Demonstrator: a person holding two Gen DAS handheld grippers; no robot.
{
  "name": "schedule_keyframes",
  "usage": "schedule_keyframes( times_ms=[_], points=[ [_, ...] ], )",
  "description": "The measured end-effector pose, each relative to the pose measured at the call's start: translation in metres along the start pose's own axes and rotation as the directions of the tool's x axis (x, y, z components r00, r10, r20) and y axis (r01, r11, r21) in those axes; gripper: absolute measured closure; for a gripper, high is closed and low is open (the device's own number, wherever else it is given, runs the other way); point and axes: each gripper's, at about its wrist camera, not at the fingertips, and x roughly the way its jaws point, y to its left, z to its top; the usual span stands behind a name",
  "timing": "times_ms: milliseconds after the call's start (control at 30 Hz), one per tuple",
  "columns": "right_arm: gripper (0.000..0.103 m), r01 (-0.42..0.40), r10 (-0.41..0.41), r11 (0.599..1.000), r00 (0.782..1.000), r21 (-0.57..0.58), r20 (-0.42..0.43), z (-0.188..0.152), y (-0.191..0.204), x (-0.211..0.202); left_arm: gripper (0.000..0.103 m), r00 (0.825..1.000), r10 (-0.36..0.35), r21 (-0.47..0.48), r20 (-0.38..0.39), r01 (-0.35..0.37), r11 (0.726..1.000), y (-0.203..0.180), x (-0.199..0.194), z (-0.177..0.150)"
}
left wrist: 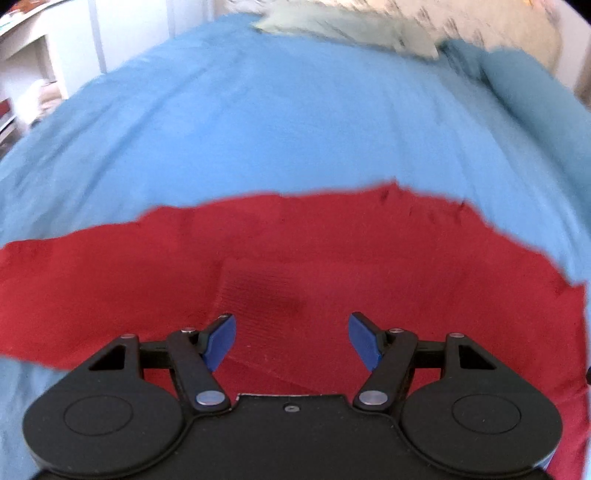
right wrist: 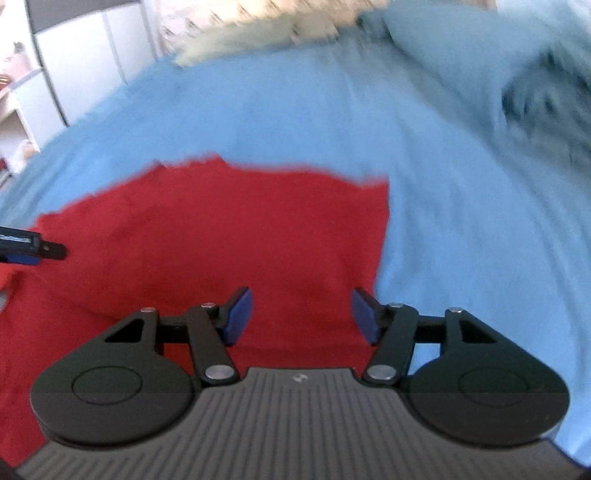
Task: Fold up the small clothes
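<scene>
Left wrist view: the left hand-held gripper (left wrist: 291, 339) hovers over the red garment (left wrist: 295, 258), its 2 blue pads (left wrist: 221, 343) spread wide with only cloth showing between them. Nothing is pinched. Whether the pads touch the fabric I cannot tell; the frame is blurred by motion.

Right wrist view: the right hand-held gripper (right wrist: 301, 315) is likewise spread apart and holds nothing. It sits above the garment's right side, close to the right edge, where red cloth meets the blue bed (right wrist: 461, 240). The tip of the left hand-held gripper pokes in at the far left of this view, over the garment's left part.

As for progress, I judge the fold to be at an early or middle stage. The garment lies mostly flat on the bed in a broad, roughly rectangular shape, still wide from side to side. In the left view a raised panel with a straight diagonal edge sits just ahead of the pads, which may be 1 layer already turned over, or a sleeve or hem; the blur keeps me from saying which. No compact, finished bundle shows. Left to do, by my reading: grip an edge with each side, bring it across, and flatten.

The garment looks soft, matte and thin, with ragged-looking far edges. A pale cloth (left wrist: 343, 26) and a blue pillow (left wrist: 535, 88) lie well apart at the bed's far end.
</scene>
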Motion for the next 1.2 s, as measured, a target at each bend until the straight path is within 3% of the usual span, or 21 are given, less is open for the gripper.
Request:
schedule_keyframes(
  times_ms=[33,167,200,267,333,467,667,767,833,1033,1100,1200],
  points=[
    [0.023,-0.007,0.007,1.0,1.0,-0.014,0.014,0.008,0.007,-0.014,0.031,1.0,0.003,-0.026,0.017,-0.003,1.0,0.003,-0.017,0.002],
    [0.0,0.016,-0.008,0.994,0.997,-0.105,0.073,0.043,0.036,-0.073,0.028,0.994,0.041,-0.113,0.097,-0.03,0.993,0.024,-0.094,0.011],
    [0.0,0.024,-0.012,0.992,0.996,-0.122,0.093,0.052,0.046,-0.088,0.023,0.991,0.056,-0.135,0.12,-0.039,0.99,0.032,-0.113,0.012],
    [0.0,0.017,0.001,0.99,0.992,-0.141,0.123,0.067,0.067,-0.112,0.002,0.981,0.093,-0.178,0.167,-0.063,0.982,0.051,-0.144,0.011],
    [0.0,-0.007,0.028,0.987,0.991,-0.158,0.13,0.079,0.089,-0.124,0.0,0.967,0.134,-0.228,0.216,-0.083,0.97,0.074,-0.167,0.005],
    [0.0,-0.084,0.108,0.972,0.989,-0.217,0.103,0.084,0.14,-0.133,0.0,0.97,0.178,-0.335,0.168,-0.113,0.935,0.138,-0.175,-0.008],
    [0.0,-0.208,0.22,0.951,0.975,-0.228,0.029,0.071,0.228,-0.12,0.001,0.961,0.242,-0.477,0.137,-0.15,0.866,0.252,-0.154,-0.029],
    [0.0,-0.237,0.238,0.953,0.971,-0.187,-0.018,0.062,0.271,-0.104,0.012,0.967,0.213,-0.545,0.139,-0.105,0.832,0.311,-0.13,-0.036],
    [0.0,-0.262,0.256,0.953,0.965,-0.15,-0.06,0.052,0.299,-0.091,0.025,0.975,0.182,-0.593,0.131,-0.07,0.802,0.345,-0.111,-0.039],
    [0.0,-0.247,0.232,0.959,0.966,-0.138,-0.116,0.019,0.368,-0.06,0.051,0.986,0.15,-0.689,0.077,-0.056,0.722,0.406,-0.06,-0.053],
    [0.0,-0.242,0.223,0.958,0.966,-0.153,-0.128,0.012,0.386,-0.051,0.057,0.988,0.138,-0.705,0.074,-0.046,0.707,0.418,-0.048,-0.056],
    [0.0,-0.241,0.22,0.955,0.966,-0.172,-0.137,0.006,0.409,-0.038,0.059,0.985,0.144,-0.706,0.096,-0.034,0.707,0.426,-0.042,-0.054]
  ],
)
